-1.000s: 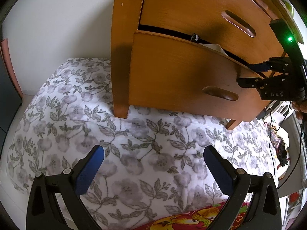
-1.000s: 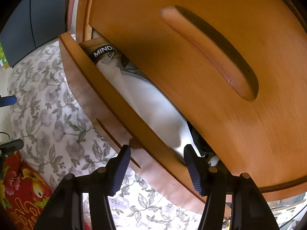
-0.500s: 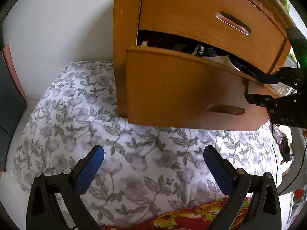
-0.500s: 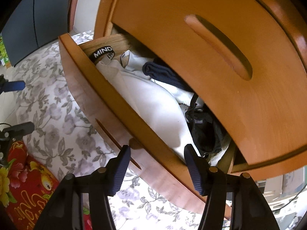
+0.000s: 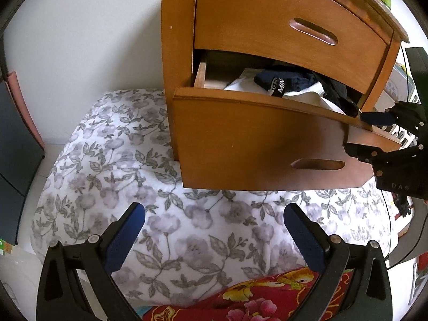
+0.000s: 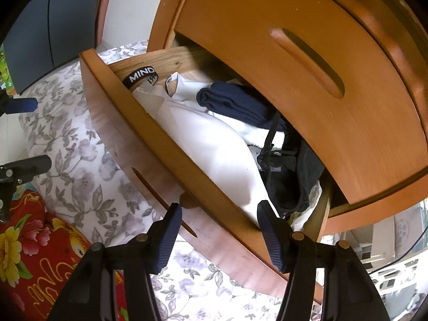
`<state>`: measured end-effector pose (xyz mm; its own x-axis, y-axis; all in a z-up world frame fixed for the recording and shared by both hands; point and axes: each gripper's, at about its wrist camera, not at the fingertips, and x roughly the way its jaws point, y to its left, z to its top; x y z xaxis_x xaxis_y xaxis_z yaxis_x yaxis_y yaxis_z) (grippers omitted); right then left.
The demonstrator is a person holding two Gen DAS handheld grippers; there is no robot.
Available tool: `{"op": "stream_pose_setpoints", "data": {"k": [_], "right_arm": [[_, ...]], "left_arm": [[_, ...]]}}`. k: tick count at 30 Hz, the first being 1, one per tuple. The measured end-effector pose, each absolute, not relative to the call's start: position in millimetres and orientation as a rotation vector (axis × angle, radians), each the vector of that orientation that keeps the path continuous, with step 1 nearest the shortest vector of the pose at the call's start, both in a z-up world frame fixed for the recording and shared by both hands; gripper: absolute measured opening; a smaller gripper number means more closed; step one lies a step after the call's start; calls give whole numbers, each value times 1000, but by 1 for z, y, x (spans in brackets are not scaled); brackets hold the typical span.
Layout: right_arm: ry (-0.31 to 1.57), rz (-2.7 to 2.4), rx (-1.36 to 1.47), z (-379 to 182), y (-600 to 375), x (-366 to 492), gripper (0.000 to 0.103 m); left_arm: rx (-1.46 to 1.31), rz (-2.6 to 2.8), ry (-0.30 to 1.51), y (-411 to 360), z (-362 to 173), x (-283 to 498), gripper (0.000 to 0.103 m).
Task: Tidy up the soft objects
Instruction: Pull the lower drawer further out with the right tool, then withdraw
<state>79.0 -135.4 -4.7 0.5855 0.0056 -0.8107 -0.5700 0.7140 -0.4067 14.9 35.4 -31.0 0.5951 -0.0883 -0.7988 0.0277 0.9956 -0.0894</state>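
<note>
Right wrist view: right claw [image 6: 219, 224] straddles the lower drawer's front panel [image 6: 149, 144], apparently gripping it — pulled further, the drawer could drop. Clothes [image 6: 214, 139] lie inside; left claw [image 5: 214, 230] gapes empty.

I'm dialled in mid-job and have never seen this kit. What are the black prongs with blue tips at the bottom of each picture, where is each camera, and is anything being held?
The prongs are two-finger grippers, one in each of a person's hands, each with a fisheye camera looking along its fingers. The left view shows the left gripper open and empty over a flowered quilt, with a red cloth at the bottom edge. The right view shows the right gripper straddling the front panel of the lower drawer, one finger outside, one inside; whether the pads press the wood is unclear. The drawer stands open, holding a white garment, a navy one and dark ones.
</note>
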Motion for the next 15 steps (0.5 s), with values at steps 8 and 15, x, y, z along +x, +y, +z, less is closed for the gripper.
{"op": "stream_pose_setpoints", "data": {"k": [8, 15], "right_arm": [[880, 362, -702, -4, -136, 64, 62], [883, 372, -687, -1, -138, 50, 62]], "left_arm": [[-58, -67, 928, 36, -25, 6, 103], [-49, -70, 923, 35, -21, 0, 103]]}}
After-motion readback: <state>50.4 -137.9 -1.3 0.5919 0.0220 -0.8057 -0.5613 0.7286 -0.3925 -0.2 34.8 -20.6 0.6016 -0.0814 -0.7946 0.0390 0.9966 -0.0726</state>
